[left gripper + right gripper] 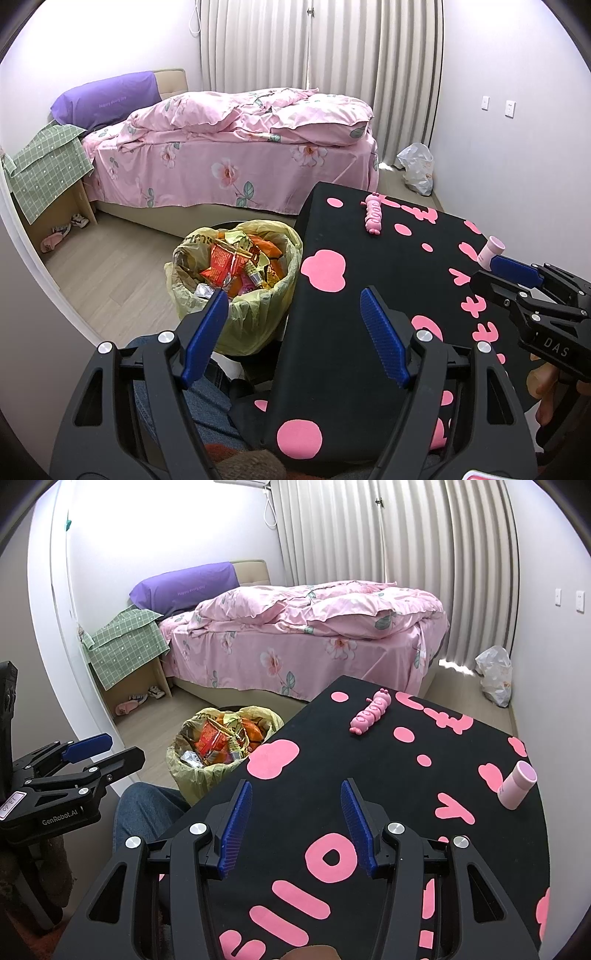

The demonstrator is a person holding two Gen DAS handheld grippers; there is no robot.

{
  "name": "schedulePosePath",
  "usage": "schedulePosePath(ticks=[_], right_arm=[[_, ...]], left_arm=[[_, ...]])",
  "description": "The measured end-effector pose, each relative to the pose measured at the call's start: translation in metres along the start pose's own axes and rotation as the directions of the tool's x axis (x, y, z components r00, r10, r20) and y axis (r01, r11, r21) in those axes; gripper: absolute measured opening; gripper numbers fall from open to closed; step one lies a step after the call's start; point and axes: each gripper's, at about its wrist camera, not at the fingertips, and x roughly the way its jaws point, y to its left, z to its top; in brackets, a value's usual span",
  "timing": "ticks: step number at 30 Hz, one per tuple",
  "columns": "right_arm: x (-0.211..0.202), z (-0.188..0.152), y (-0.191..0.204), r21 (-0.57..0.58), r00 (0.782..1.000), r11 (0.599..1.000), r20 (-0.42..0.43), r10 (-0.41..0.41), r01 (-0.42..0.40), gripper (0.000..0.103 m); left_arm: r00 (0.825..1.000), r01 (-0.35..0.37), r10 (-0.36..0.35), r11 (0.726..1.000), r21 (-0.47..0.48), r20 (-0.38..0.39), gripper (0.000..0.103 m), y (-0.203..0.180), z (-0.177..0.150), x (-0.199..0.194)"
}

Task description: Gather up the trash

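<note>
A bin lined with a yellow bag [236, 291] [218, 753] stands on the floor left of the table and is full of orange and red snack wrappers [236, 260]. My left gripper [295, 299] is open and empty, over the table's left edge beside the bin. My right gripper [295, 788] is open and empty above the black tablecloth with pink shapes [388, 775]. A pink caterpillar toy [371, 716] [373, 214] and a pink cylinder tube [516, 784] [490, 251] lie on the table.
A bed with pink floral bedding [236, 147] fills the back of the room. A nightstand with a green cloth [48, 173] is at the left, slippers under it. A white plastic bag [417, 168] sits by the curtain. My leg in jeans [144, 812] is beside the bin.
</note>
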Motion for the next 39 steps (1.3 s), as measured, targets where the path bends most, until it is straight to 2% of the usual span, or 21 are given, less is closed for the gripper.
schedulePosePath(ticks=[25, 28, 34, 39], right_arm=[[-0.001, 0.000, -0.002, 0.003, 1.000, 1.000, 0.000, -0.003, 0.003, 0.048], [0.000, 0.000, -0.002, 0.003, 1.000, 1.000, 0.000, -0.005, 0.005, 0.048], [-0.001, -0.002, -0.005, 0.011, 1.000, 1.000, -0.006, -0.019, 0.019, 0.048], [0.005, -0.004, -0.019, 0.028, 0.999, 0.998, -0.020, -0.050, 0.050, 0.048]], left_arm=[[1.000, 0.007, -0.007, 1.000, 0.010, -0.001, 0.070, -0.005, 0.000, -0.001], [1.000, 0.028, -0.028, 1.000, 0.003, -0.005, 0.070, -0.004, 0.000, 0.000], [0.999, 0.036, -0.036, 0.999, 0.039, 0.010, 0.070, -0.006, -0.001, 0.001], [0.995, 0.078, -0.075, 0.996, 0.043, -0.064, 0.070, -0.014, 0.000, 0.029]])
